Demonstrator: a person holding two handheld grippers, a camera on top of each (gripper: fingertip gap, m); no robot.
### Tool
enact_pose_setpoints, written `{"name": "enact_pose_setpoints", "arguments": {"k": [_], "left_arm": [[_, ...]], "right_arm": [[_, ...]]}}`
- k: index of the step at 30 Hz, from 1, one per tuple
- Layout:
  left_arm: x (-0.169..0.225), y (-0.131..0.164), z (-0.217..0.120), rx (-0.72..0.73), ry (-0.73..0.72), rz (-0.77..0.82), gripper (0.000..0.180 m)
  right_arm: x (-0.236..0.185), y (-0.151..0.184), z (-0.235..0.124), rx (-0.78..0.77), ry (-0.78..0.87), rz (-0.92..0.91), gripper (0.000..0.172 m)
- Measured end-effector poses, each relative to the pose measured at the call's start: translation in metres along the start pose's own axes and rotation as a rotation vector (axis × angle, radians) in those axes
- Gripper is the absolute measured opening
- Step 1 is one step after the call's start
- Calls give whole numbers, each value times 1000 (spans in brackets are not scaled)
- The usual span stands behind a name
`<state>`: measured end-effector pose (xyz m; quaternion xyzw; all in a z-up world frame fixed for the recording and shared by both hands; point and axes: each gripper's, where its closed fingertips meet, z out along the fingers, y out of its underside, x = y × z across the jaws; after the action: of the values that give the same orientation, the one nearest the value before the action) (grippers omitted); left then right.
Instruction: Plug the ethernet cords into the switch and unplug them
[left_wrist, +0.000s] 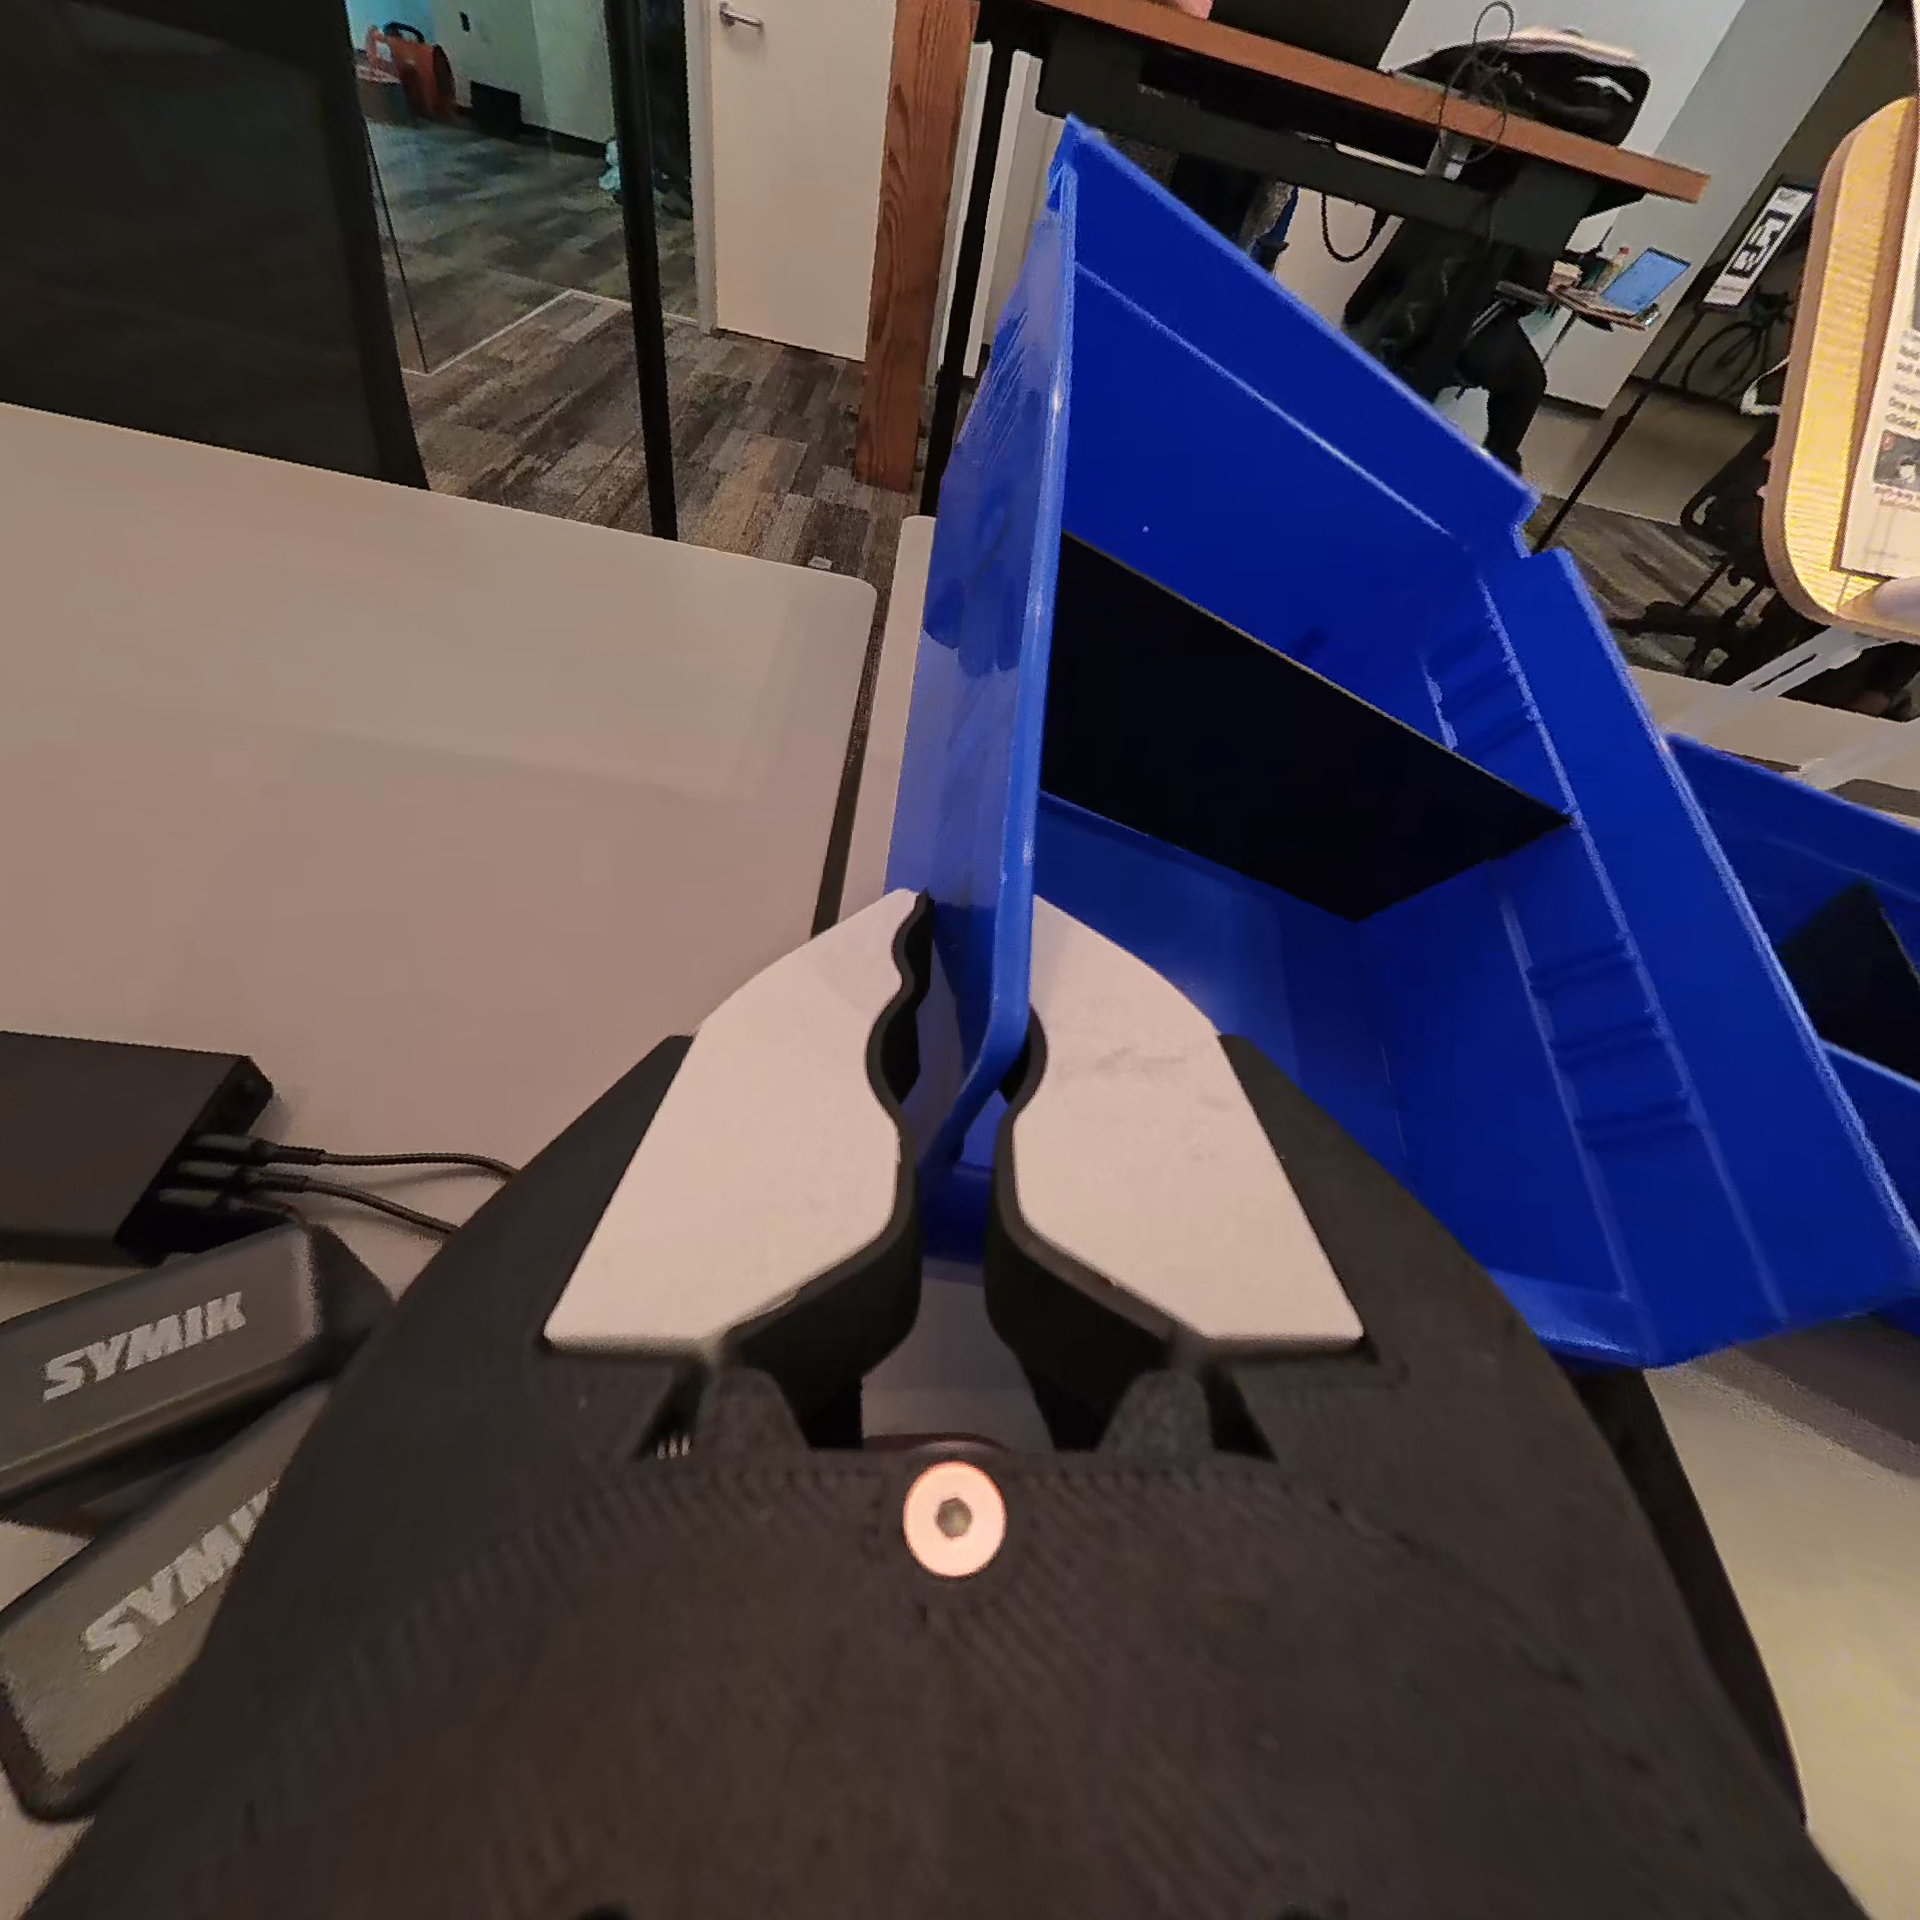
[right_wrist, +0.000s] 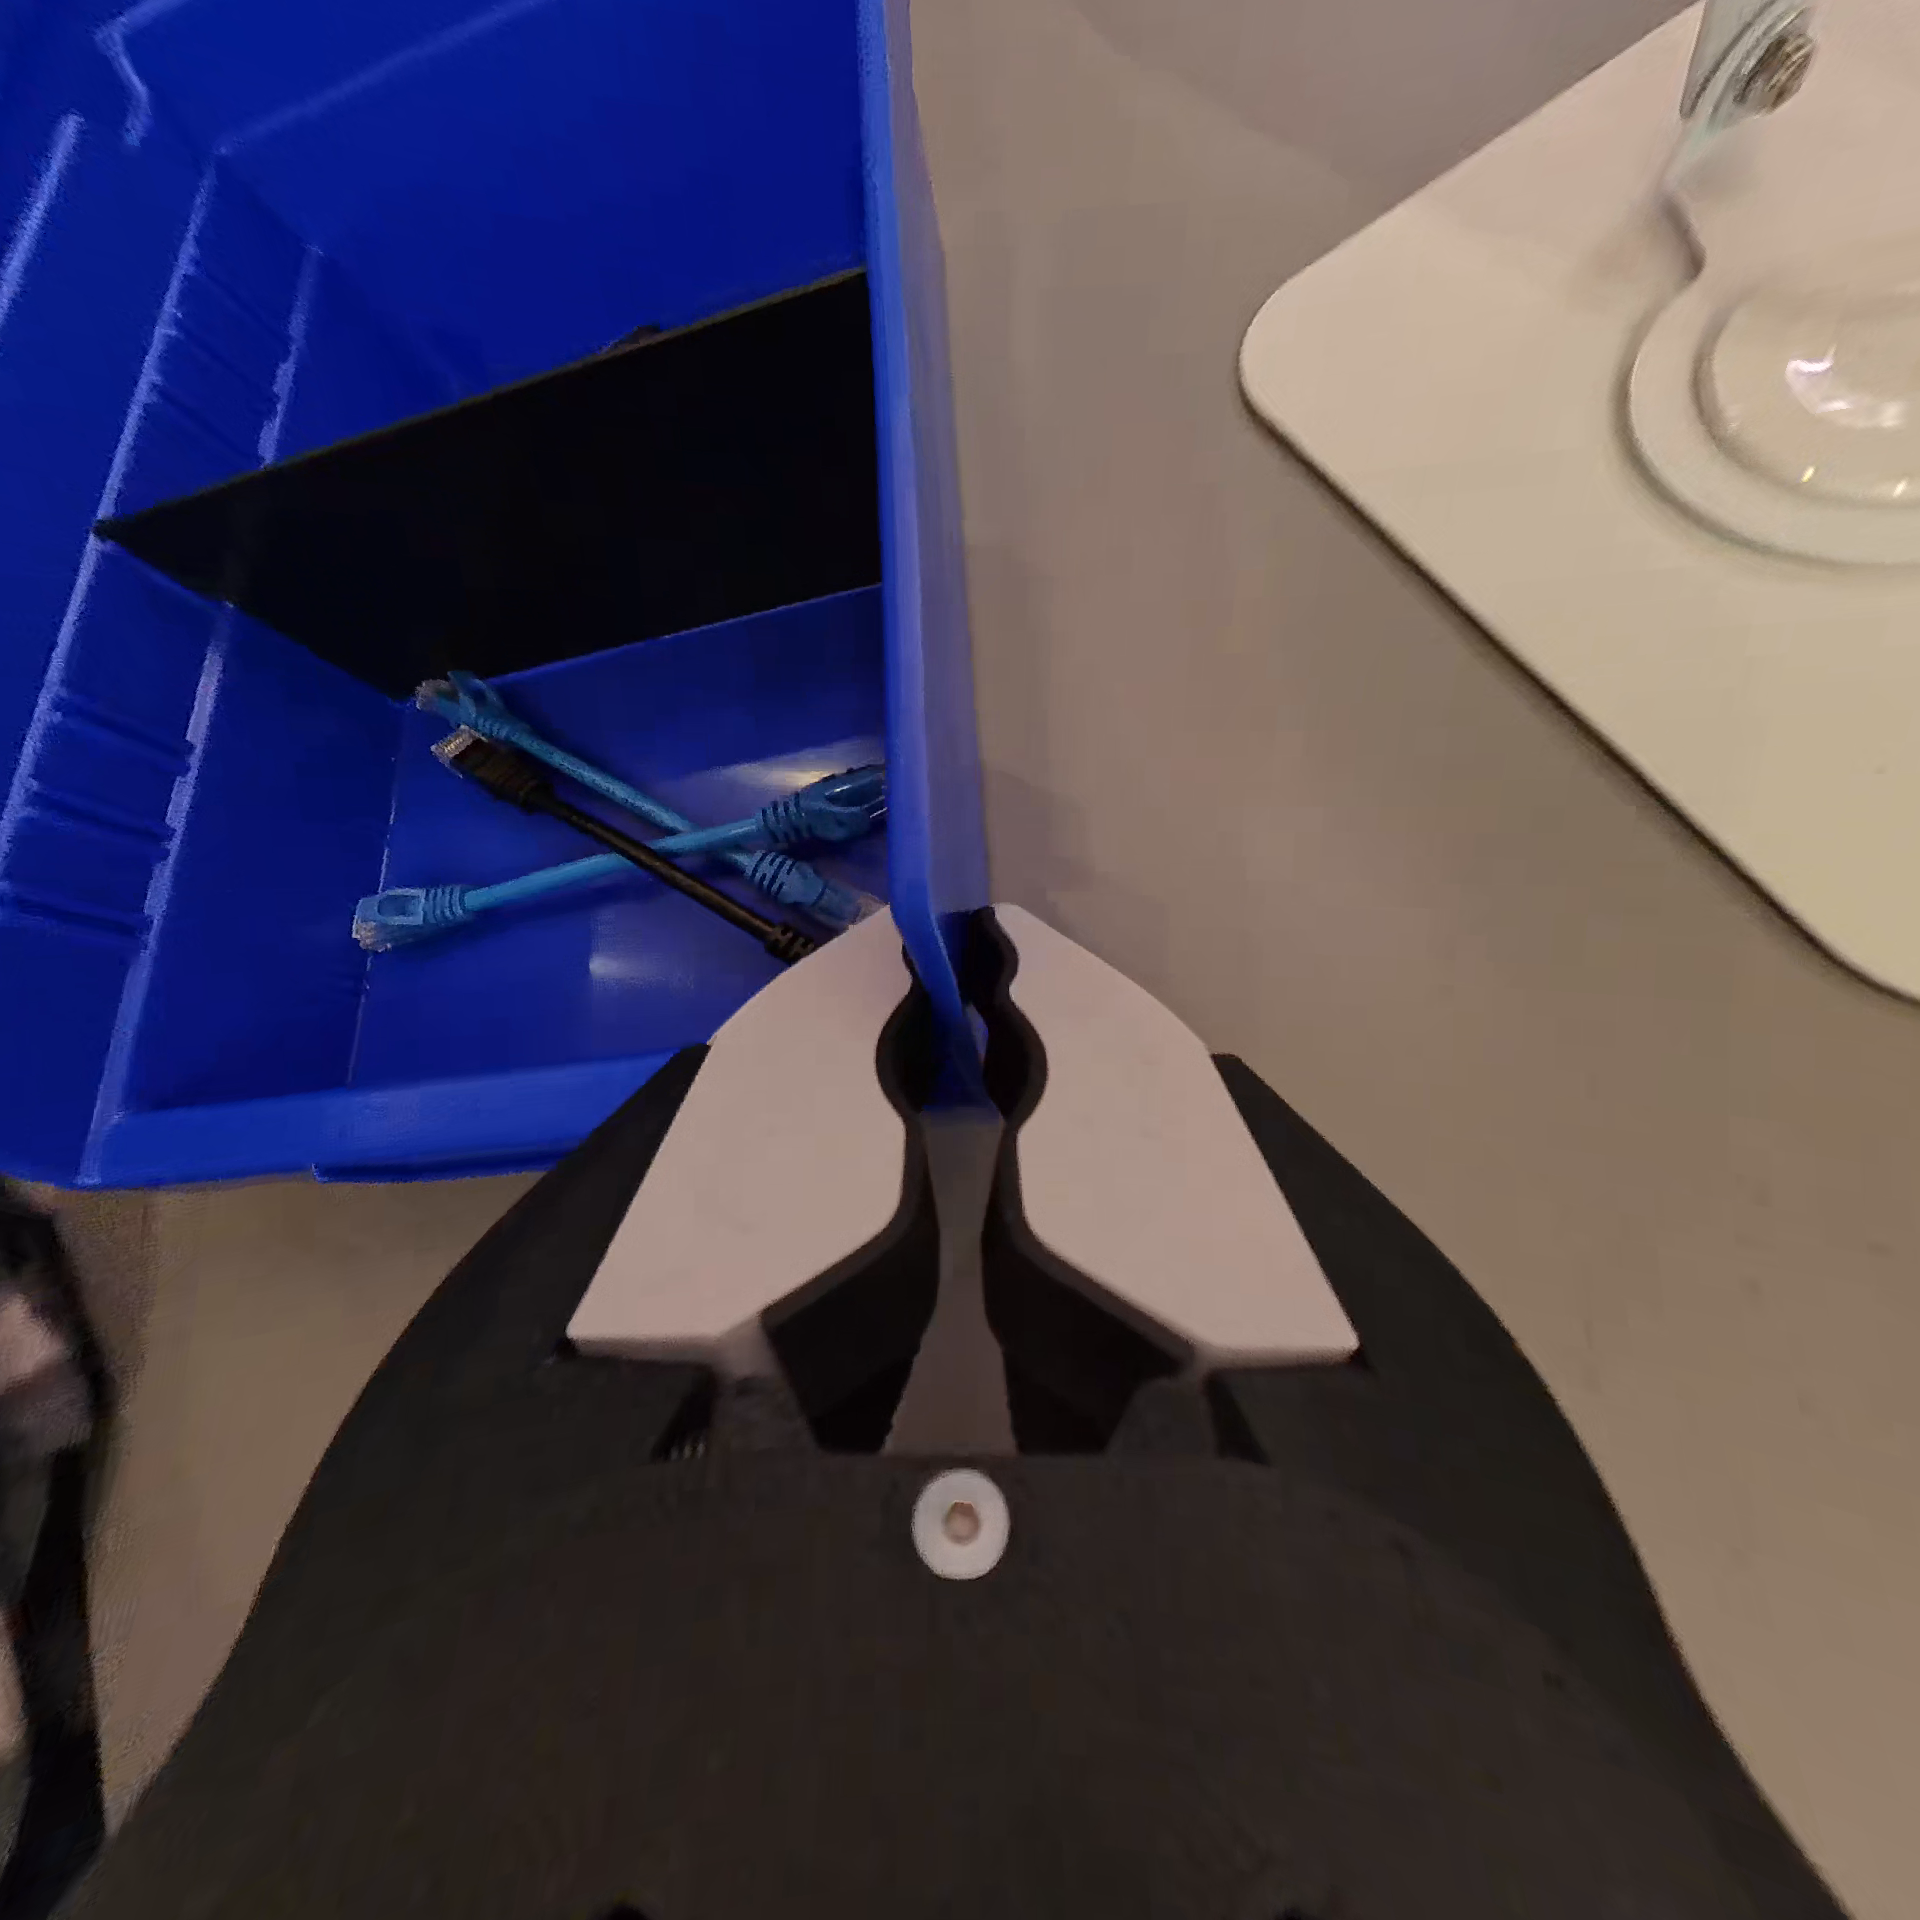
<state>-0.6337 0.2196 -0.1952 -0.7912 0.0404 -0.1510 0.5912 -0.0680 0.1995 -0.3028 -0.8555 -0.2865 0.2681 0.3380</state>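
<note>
Stretching behind the work area is an office room with patterned dark carpet (left_wrist: 540, 416), a glass partition, a white door (left_wrist: 790, 166), a wooden post (left_wrist: 914, 239) and a wood-topped desk (left_wrist: 1382, 104) with a dark bag on it. Nearer lies the pale grey table (left_wrist: 364, 727), made of two tops with a dark seam between them; in the right wrist view the same matte surface (right_wrist: 1299, 831) carries the white base of a stand (right_wrist: 1507, 499).

On the table sits a blue bin (left_wrist: 1299, 987) with a black divider (left_wrist: 1247, 748) across it, and a second blue bin (left_wrist: 1818, 935) just beyond. The left gripper (left_wrist: 971, 935) pinches the bin's left wall, its pads closed on the rim. The right gripper (right_wrist: 951, 945) pinches the opposite wall (right_wrist: 914, 520) in the same way.

Inside the bin's near compartment, on its floor, lie the ethernet cords: two light blue cords (right_wrist: 582, 873) crossed over each other, with a black cord (right_wrist: 623, 831) across them.

At the table's left edge rests a black box (left_wrist: 104, 1122) with thin cables plugged in, beside two dark lettered devices (left_wrist: 156, 1361).
</note>
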Motion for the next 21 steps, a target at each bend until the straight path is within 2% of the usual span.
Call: {"name": "enact_pose_setpoints", "arguments": {"k": [1, 9, 11, 13, 15, 17, 19, 21], "left_arm": [[-2, 0, -1, 1, -6, 1, 8], [-17, -10, -11, 39, -45, -25, 8], [-18, -11, -13, 45, -47, -33, 9], [-19, -12, -16, 51, -47, -38, 8], [-19, -14, -20, 62, -43, -42, 8], [-18, -18, -25, 79, -37, -48, 8], [-20, -22, -31, 99, -46, -56, 7], [-23, -18, -34, 63, -87, 0, 6]], "right_arm": [[3, -7, 7, 20, 9, 23, 5], [21, -60, 58, 164, 136, 176, 4], [13, -71, 72, 205, 118, 227, 7], [-14, -73, 87, 190, 26, 239, 21], [-47, -62, 104, 112, -74, 260, 47], [-77, -56, 107, 106, -134, 230, 73], [-96, -52, 101, 102, -169, 178, 73], [-97, -48, 89, 120, -94, 98, 78]]}}
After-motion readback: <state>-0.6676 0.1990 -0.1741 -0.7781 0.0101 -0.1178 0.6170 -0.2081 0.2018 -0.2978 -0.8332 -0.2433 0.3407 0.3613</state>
